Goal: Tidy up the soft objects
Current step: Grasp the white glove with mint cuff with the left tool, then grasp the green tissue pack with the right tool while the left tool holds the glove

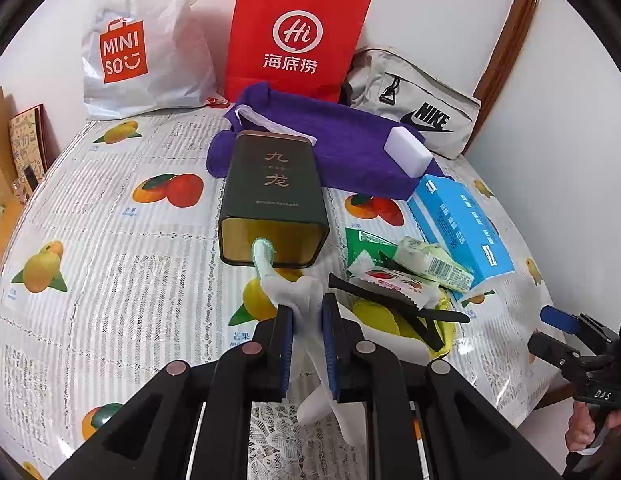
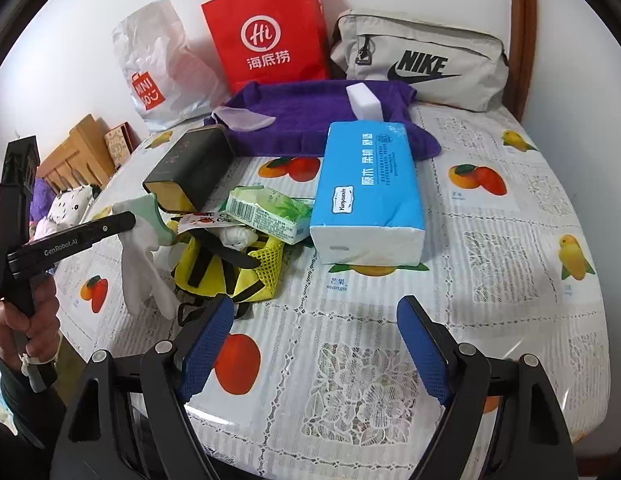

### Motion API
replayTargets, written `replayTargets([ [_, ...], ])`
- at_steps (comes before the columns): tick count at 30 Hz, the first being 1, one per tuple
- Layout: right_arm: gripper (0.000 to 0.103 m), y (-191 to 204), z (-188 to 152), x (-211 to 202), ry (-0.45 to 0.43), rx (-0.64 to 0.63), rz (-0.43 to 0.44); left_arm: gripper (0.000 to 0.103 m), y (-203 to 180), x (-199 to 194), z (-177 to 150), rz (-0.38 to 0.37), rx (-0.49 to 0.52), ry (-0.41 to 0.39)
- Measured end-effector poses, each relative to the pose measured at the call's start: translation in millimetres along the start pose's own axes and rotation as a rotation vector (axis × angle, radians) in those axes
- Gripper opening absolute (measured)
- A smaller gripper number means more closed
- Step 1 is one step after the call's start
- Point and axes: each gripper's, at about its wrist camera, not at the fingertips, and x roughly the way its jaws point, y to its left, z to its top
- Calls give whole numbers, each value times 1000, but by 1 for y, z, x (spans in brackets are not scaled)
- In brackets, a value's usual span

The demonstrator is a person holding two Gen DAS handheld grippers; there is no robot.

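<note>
On the fruit-print table, left wrist view:
Left gripper point(image 1: 306, 312): jaws clamped on a white glove point(image 1: 306, 292), held just above the cloth; the glove's green cuff point(image 1: 263, 254) reaches the mouth of the tin.
Dark tin point(image 1: 272, 196): lies on its side, open gold mouth toward the camera, its far end against the purple towel point(image 1: 338, 148).
White sponge block point(image 1: 408, 147): rests on the towel's right part.
Blue tissue pack point(image 1: 458, 228): lies right of the tin, touching a pile of small packets point(image 1: 426, 264).
Yellow mesh bag point(image 1: 390, 316): lies under the packets, black straps across it.
Right gripper point(image 1: 558, 320): enters at the right edge, a hand point(image 1: 582, 428) on its handle.

Over the near table edge, right wrist view:
Right gripper point(image 2: 316, 344): blue pads spread wide with nothing between them, above bare tablecloth point(image 2: 490, 240).
Glove point(image 2: 144, 256): hangs from the left gripper point(image 2: 128, 220) at the left, beside the yellow mesh bag point(image 2: 266, 268).
Tissue pack point(image 2: 368, 192): lies ahead, centre, its far end at the towel point(image 2: 306, 116).
Back row: white plastic bag point(image 2: 158, 76), red paper bag point(image 2: 270, 32), grey pouch point(image 2: 422, 64) against the wall.
</note>
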Motion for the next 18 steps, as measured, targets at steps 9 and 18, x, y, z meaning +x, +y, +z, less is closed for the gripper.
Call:
replayTargets([
  [9,83,3,1,-2,-8,-22,19,14,-3,4,-4,8,-4,5],
  [18,83,-13,3,-2,-25,28,26,14,-7,4,-4,1,7,4],
])
